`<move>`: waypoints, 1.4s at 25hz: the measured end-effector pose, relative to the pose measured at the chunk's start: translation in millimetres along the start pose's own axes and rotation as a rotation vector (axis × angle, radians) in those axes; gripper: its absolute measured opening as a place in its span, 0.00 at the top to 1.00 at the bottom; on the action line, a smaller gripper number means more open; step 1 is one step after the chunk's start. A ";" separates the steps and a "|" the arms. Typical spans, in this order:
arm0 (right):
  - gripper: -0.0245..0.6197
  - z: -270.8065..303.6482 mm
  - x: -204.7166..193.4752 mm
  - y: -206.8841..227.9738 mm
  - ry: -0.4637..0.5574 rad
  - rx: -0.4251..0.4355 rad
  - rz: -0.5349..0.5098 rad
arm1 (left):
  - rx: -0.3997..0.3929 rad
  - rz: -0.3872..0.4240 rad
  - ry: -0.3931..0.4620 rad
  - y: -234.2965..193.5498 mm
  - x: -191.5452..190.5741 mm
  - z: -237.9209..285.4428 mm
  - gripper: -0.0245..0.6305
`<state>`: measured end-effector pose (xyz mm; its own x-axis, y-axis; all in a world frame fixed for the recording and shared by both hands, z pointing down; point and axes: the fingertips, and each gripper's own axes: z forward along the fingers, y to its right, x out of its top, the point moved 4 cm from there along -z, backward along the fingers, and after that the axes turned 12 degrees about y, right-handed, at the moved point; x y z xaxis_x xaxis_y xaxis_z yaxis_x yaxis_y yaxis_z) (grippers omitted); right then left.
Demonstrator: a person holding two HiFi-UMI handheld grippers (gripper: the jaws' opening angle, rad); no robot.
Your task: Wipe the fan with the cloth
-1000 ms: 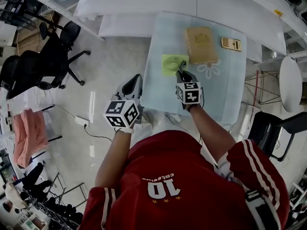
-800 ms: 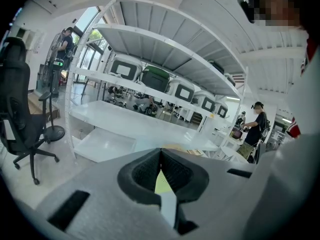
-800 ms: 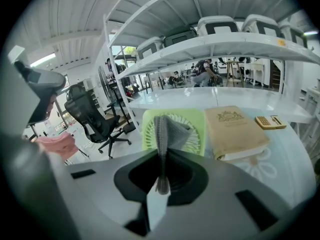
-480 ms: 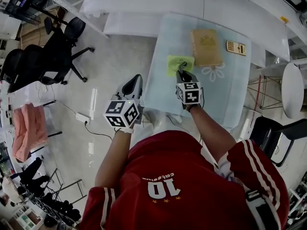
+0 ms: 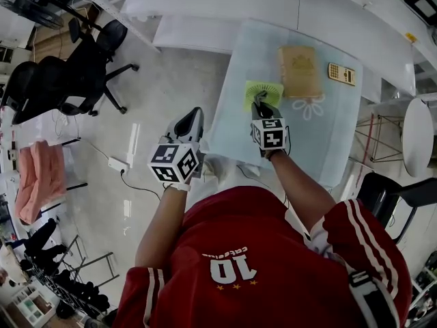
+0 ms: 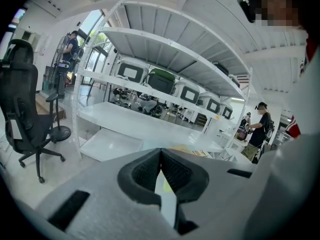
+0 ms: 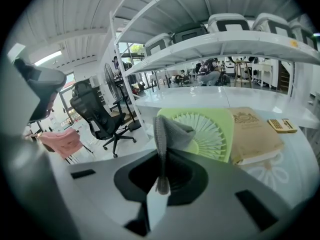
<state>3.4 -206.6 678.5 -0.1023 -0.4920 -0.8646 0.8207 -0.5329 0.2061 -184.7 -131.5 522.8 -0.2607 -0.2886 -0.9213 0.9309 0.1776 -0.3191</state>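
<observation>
A small lime-green square fan [image 5: 263, 91] [image 7: 210, 132] lies flat on the glass table [image 5: 328, 142], next to a tan book. My right gripper [image 5: 260, 105] [image 7: 161, 149] is shut on a grey cloth [image 7: 169, 134], whose free end rests on the fan's near left part. My left gripper [image 5: 190, 124] [image 6: 161, 170] hangs over the floor left of the table, jaws shut with nothing between them.
A tan book [image 5: 300, 71] [image 7: 254, 133] lies right of the fan, and a calculator [image 5: 342, 74] [image 7: 283, 125] beyond it. Black office chairs [image 5: 82, 67] stand far left. A white shelf unit [image 5: 273, 5] runs behind the table. A pink cloth [image 5: 39, 180] hangs at left.
The head view has drifted, so the table and fan sit a little further right in the picture. Both grippers keep their places; the right one stays at the fan's near edge with the cloth.
</observation>
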 end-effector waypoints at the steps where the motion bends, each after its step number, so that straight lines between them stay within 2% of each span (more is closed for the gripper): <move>1: 0.93 1.3 -0.2 -1.2 -0.001 0.002 -0.002 | 0.002 0.001 0.001 -1.4 0.4 -0.9 0.96; 22: 0.93 15.9 2.7 -36.2 -0.020 0.063 -0.040 | 0.058 -0.014 0.027 -26.1 5.9 -23.9 0.96; 35: 0.93 -8.2 1.8 -36.2 -0.015 0.030 -0.040 | 0.001 -0.018 0.024 -12.2 7.1 -21.4 0.96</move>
<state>-21.9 -182.5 665.8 -0.1438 -0.4801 -0.8654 0.7982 -0.5731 0.1853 -203.4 -115.6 515.4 -0.2832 -0.2693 -0.9205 0.9265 0.1712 -0.3352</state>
